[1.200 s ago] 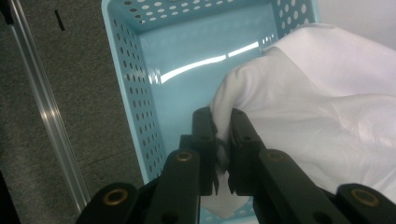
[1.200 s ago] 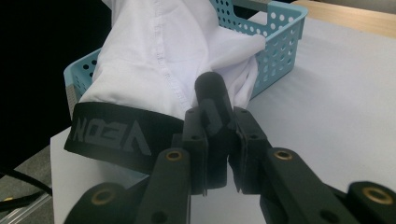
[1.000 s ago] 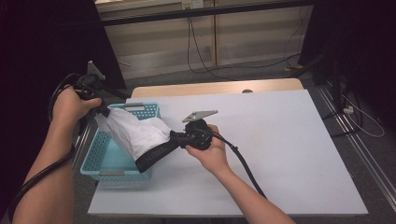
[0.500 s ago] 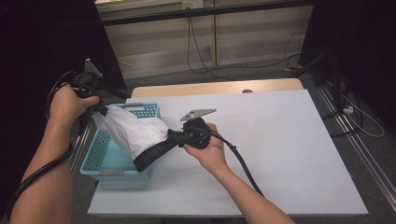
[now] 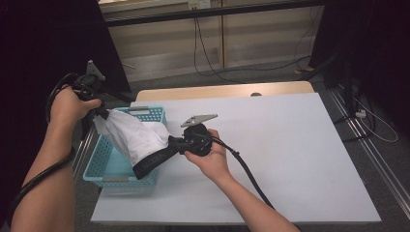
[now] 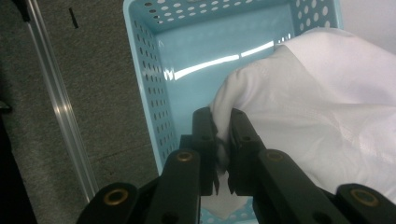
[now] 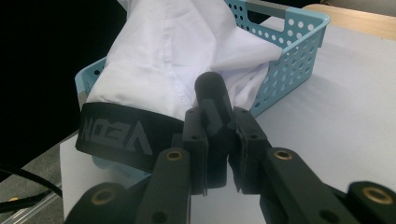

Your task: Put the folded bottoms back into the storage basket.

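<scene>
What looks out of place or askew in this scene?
Only the white garment: it is stretched aslant between the left gripper and right gripper above the blue basket, not lying inside. Nothing looks spilled or damaged.

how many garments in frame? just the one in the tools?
1. A white garment with a black waistband, stretched above the blue basket between the left tool and right tool. The cloth hides part of the basket floor, so another could lie beneath.

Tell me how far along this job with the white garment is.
Done: both tongs grip the white garment, left tongs on fabric, right tongs on its black waistband. In hand: it hangs stretched above the blue basket. Left: setting it down.
</scene>
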Tool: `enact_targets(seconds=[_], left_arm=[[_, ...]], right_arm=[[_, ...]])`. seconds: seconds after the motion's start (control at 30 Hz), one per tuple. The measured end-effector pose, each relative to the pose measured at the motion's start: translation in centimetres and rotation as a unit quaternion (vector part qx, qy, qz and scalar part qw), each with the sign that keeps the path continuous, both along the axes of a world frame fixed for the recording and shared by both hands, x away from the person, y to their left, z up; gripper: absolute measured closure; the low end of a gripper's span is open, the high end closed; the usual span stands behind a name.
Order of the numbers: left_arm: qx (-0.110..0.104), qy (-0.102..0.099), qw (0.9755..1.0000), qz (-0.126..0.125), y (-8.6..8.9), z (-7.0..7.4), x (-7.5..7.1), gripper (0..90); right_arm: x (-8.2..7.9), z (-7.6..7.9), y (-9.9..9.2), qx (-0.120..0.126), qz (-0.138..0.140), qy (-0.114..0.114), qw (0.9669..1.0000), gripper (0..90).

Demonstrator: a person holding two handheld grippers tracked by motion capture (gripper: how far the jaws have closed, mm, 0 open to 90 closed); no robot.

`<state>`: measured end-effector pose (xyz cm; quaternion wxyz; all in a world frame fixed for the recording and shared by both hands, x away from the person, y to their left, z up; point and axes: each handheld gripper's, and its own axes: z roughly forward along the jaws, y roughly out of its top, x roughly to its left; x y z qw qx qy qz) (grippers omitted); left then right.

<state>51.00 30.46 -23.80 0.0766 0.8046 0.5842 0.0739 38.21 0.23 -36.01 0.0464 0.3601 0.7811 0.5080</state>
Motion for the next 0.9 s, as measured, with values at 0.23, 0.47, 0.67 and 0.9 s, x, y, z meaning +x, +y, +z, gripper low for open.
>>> enact_targets(seconds=[0.23,0.47,0.67,0.9], left_arm=[[-0.005,-0.004,1.0000,0.003,0.4,-0.5,0.3,83.7],[-0.006,-0.004,1.0000,0.002,0.6,-0.8,0.7,83.8],[-0.006,-0.010,0.9999,0.007,0.6,-1.2,0.9,83.9],[-0.004,-0.015,0.9999,0.002,0.4,-1.0,1.1,84.0]], right_arm=[[-0.1,-0.2,0.4,-0.003,0.001,-0.005,1.0000,77.9],[0.1,-0.2,0.6,-0.007,-0.001,-0.007,1.0000,77.9],[0.0,-0.3,0.8,-0.009,0.000,-0.008,0.9999,77.9],[0.1,-0.3,0.9,-0.006,-0.008,-0.010,0.9999,77.9]])
